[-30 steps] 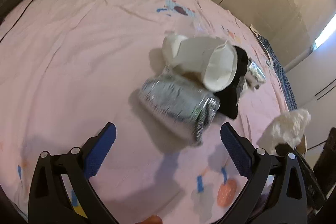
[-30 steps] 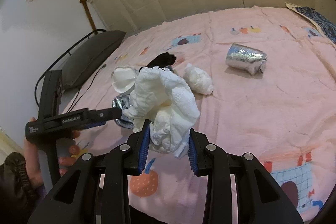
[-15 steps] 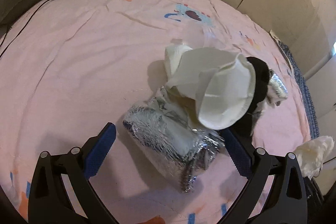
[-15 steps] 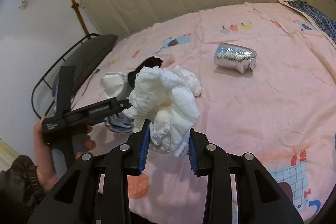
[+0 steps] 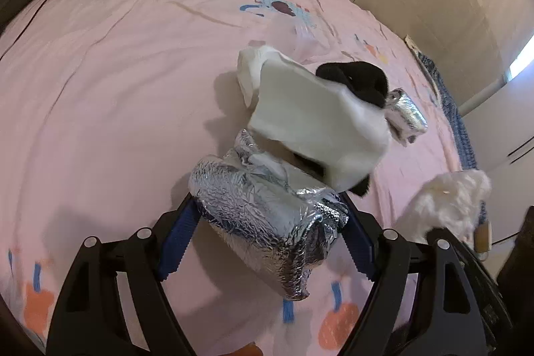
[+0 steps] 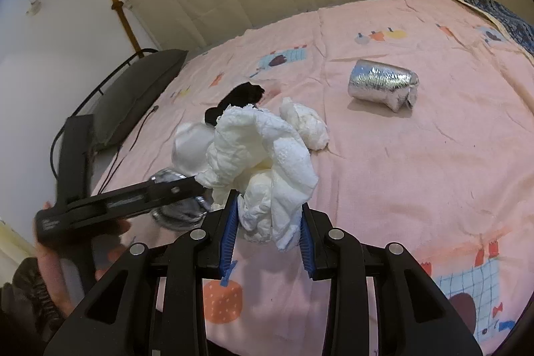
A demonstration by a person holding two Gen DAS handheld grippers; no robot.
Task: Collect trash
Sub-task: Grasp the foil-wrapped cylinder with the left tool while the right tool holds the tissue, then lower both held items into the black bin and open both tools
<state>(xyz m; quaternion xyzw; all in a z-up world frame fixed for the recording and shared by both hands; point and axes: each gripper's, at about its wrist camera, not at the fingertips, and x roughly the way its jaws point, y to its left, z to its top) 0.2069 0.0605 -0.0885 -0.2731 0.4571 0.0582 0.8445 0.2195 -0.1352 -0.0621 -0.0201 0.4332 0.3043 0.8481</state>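
The white paper cup [image 5: 317, 119] hides most of the black cloth [image 5: 358, 82]; the person's hand [image 6: 50, 259] is blurred.

No text could be read for sure. Left gripper [image 6: 197, 189], seen from right wrist cam, had pale lettering along its black side bar and another small line at the handle end nearest the person's hand [image 6: 50, 259], both too blurred to make out. In left wrist cam, faint print on the black body at lower right of the foil pack [image 5: 267, 222] was illegible too.
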